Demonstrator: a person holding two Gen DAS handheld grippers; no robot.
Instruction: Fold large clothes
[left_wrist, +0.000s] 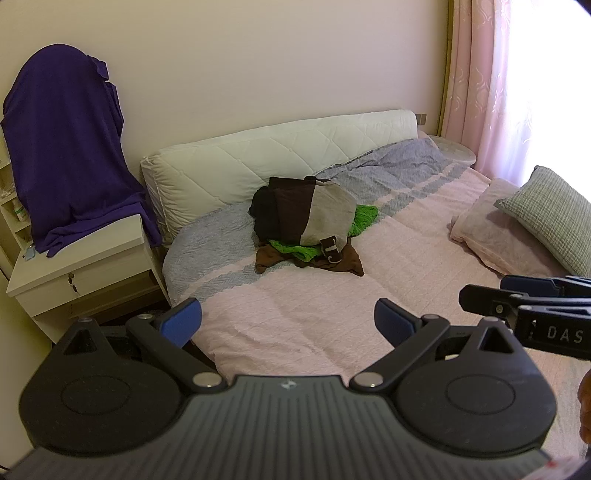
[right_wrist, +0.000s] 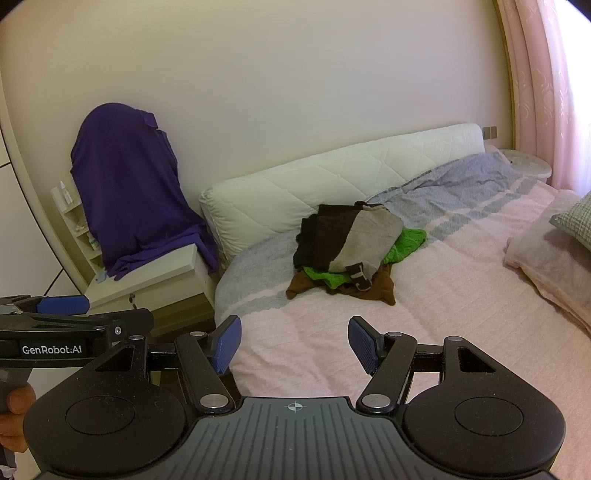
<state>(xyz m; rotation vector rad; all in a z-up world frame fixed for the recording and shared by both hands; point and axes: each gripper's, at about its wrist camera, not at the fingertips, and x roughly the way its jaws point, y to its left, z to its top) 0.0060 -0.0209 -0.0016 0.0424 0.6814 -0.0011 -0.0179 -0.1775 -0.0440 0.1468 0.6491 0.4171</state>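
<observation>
A heap of clothes (left_wrist: 306, 221) lies on the far part of the bed: a brown-and-grey garment on top, a green knit (left_wrist: 364, 218) and a brown piece (left_wrist: 273, 258) under it. The right wrist view shows the same pile of clothes (right_wrist: 351, 243). A purple shirt (left_wrist: 70, 147) hangs draped over something by the nightstand, seen too as the purple shirt (right_wrist: 136, 184). My left gripper (left_wrist: 288, 325) is open and empty above the near bed edge. My right gripper (right_wrist: 294, 345) is open and empty too, well short of the pile.
The bed's pink and grey cover (left_wrist: 332, 314) stretches between grippers and pile. A white padded headboard (left_wrist: 277, 155) runs along the wall. Pillows (left_wrist: 524, 225) lie at right, a white nightstand (left_wrist: 81, 266) at left, pink curtains (left_wrist: 498, 74) by the window.
</observation>
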